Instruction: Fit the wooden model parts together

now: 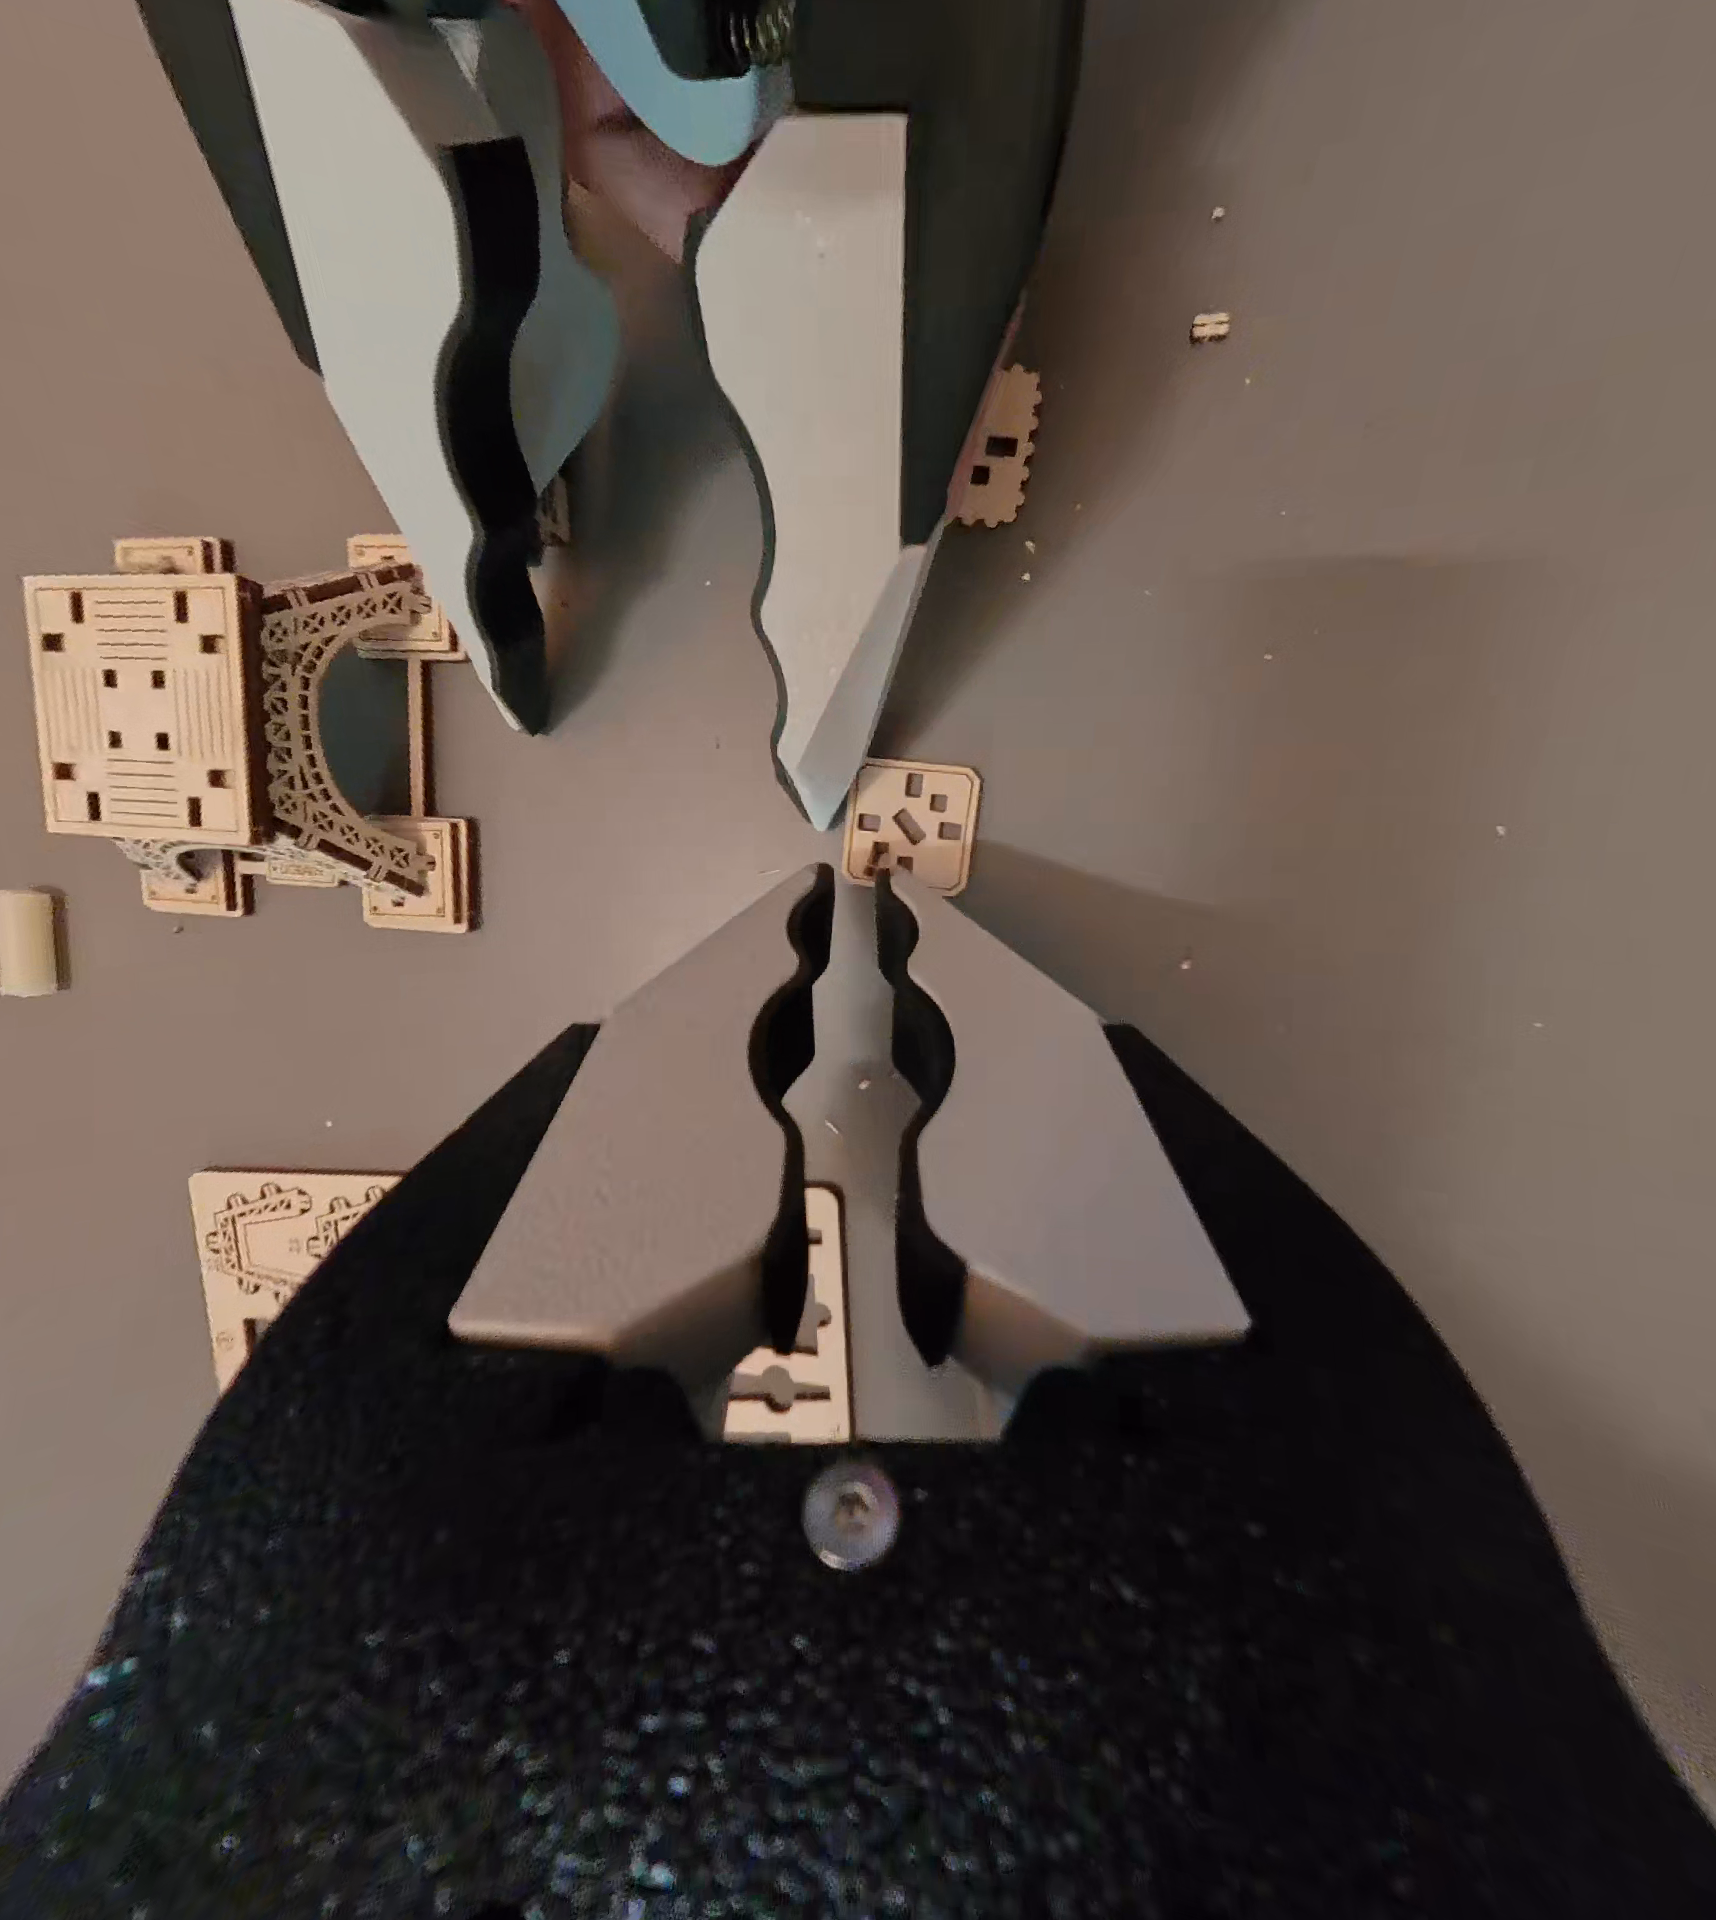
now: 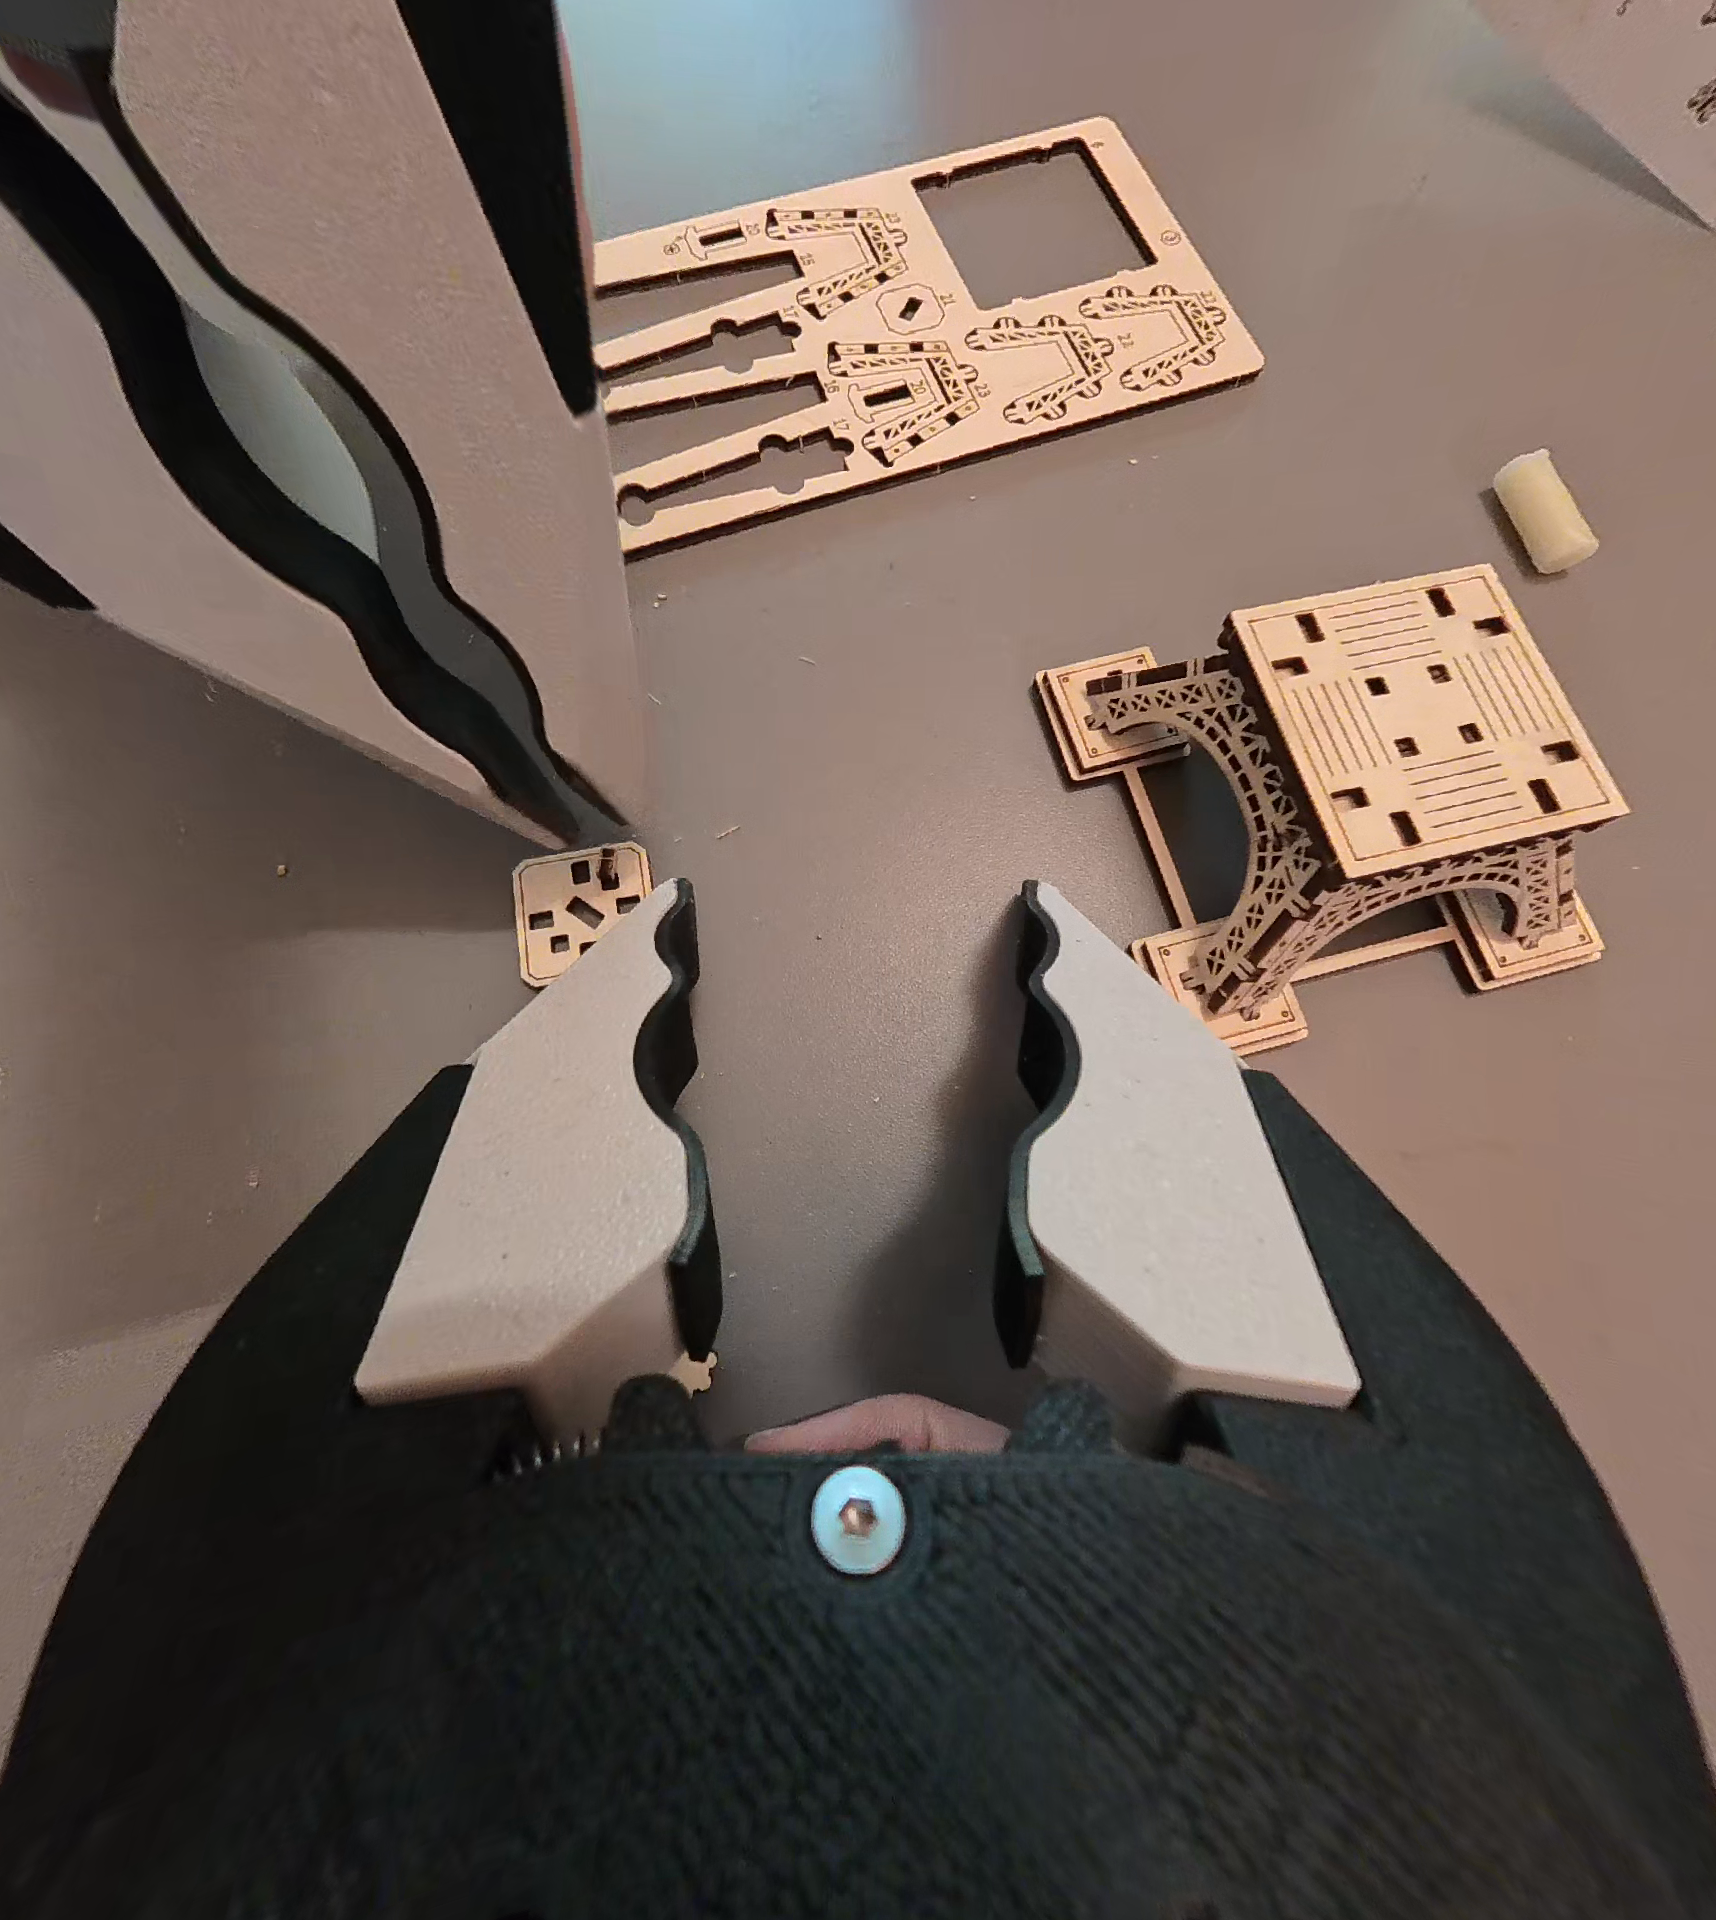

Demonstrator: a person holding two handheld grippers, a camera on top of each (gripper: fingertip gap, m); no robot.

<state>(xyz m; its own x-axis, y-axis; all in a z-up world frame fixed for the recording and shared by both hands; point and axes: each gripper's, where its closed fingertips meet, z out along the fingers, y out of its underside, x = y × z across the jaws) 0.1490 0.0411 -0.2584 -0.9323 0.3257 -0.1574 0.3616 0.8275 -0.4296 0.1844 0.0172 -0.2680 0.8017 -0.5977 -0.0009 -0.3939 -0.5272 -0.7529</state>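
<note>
Wooden, pale and slotted, the small square plate (image 1: 912, 827) lies flat on the grey tabletop (image 1: 1353, 935), just ahead and a little to the right of the left gripper (image 1: 852, 883). That gripper's fingers are nearly together, with only a thin gap at the tips; whether they pinch a small dark peg at the plate's near edge I cannot tell. In the right wrist view the same plate (image 2: 573, 909) sits just off the left fingertip of the right gripper (image 2: 859, 904), whose fingers stand wide apart with nothing between them.

Holding parts of its own, the punched sheet (image 2: 921, 332) lies ahead of the right gripper, several lattice pieces in their cut-outs and one large square window empty. Ahead and to the right of the right gripper stands the tower base (image 2: 1353, 790), its lattice legs planted on a flat frame with corner pads and a slotted deck on top. A cream cylinder (image 2: 1545, 511) rests just beyond it.

Bare tabletop lies between the right gripper's fingers and on toward the sheet. To the right of the left gripper the surface is open except for crumbs of wood and one small notched piece (image 1: 1210, 328).
</note>
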